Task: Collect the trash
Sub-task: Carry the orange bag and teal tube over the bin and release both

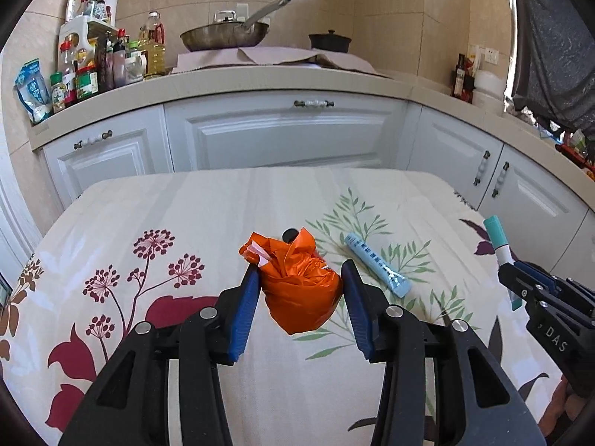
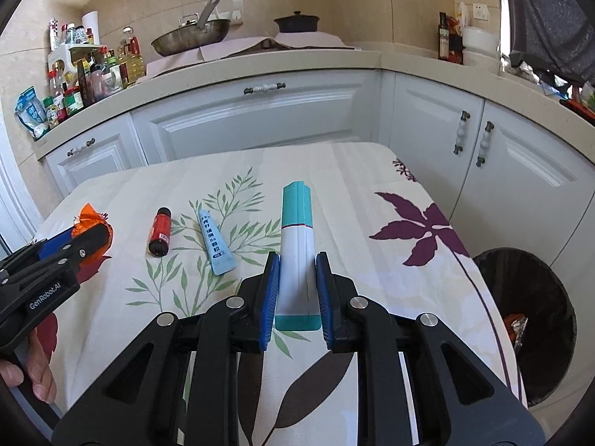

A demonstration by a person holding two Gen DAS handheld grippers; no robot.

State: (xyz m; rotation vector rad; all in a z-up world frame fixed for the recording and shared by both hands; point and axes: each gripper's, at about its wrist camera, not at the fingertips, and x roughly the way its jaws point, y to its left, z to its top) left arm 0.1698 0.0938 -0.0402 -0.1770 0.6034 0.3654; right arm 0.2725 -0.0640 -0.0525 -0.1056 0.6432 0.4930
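Left gripper (image 1: 301, 278) fingers clamp a crumpled orange bag (image 1: 297, 282); right gripper (image 2: 297, 278) fingers grip a teal-and-white tube (image 2: 297, 252) above the worktop (image 2: 353, 193), bin (image 2: 535, 319) at right.

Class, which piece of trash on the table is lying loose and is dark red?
The small red bottle, lying on its side left of the light blue tube; no hand-held gripper holds either.

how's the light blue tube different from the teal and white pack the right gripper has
The light blue tube lies flat on the tablecloth, untouched; the teal and white pack sits gripped between the right gripper's blue fingers. The tube is one pale blue with dark print; the pack is white with teal ends. The tube looks slimmer and shorter. Both are long, narrow packages.
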